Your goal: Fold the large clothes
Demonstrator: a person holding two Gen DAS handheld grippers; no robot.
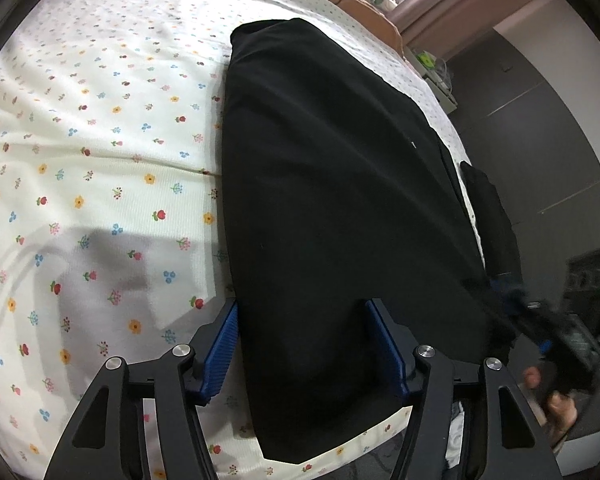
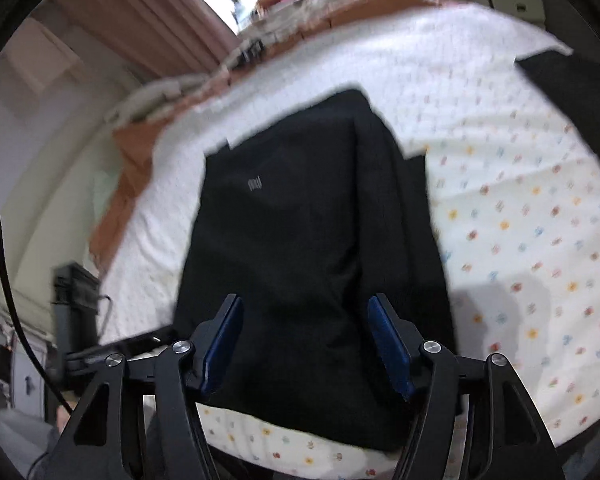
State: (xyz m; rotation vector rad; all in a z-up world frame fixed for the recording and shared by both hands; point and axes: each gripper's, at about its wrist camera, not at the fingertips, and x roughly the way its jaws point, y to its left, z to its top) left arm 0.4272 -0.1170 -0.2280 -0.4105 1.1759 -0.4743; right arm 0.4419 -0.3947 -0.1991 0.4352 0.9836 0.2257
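A large black garment (image 1: 332, 184) lies folded into a long strip on the flower-print bed sheet (image 1: 100, 160). My left gripper (image 1: 302, 344) hovers over its near end, open, with the blue pads (image 1: 220, 348) either side of the cloth and not pressing it. In the right wrist view the same garment (image 2: 300, 220) shows a small pale logo; the picture is blurred. My right gripper (image 2: 306, 344) is open above the garment's near edge, holding nothing. A narrow black flap (image 1: 492, 216) hangs off the bed's right side.
The bed edge runs close under both grippers, with dark floor (image 1: 540, 140) to the right. An orange blanket (image 2: 128, 184) and clutter lie at the bed's far end. Another black cloth (image 2: 572, 92) lies at the far right. A person's hand (image 1: 556, 404) shows low right.
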